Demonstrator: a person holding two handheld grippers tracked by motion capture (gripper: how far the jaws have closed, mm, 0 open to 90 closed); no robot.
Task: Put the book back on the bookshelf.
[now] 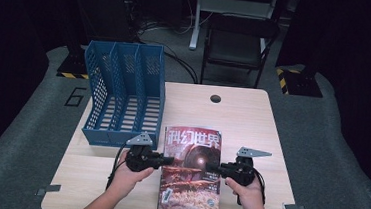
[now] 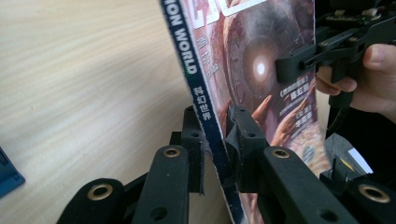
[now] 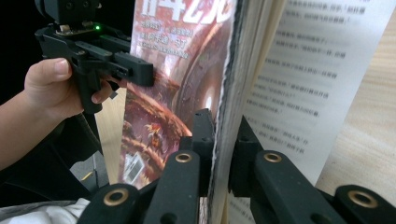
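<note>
**Magazine gripped at both edges, one gripper on each side**

The magazine sits between the two grippers, its reddish cover with a glowing sphere facing up toward the high view. Its spine edge lies in the left gripper, whose fingers are pressed on either side of the dark blue spine; the spine stands between them in the left gripper view, so this gripper is clamped on the magazine. On the opposite side, the right gripper has its fingers drawn in narrow on the open page edge. In the right gripper view the cover runs off to one side of those fingers and a printed text page to the other, with the thickness of the pages pinched between them.

Each gripper is held in a hand: the left hand comes in from the near edge just behind the left gripper, the right hand just behind the right one.

Beyond the left gripper's fingers, farther from the person, a blue file rack with upright dividers stands on the pale wooden tabletop, close to the magazine's far left corner. A small round hole marks the tabletop well past the magazine. Farther still, off the tabletop, a dark folding chair stands on the floor.
</note>
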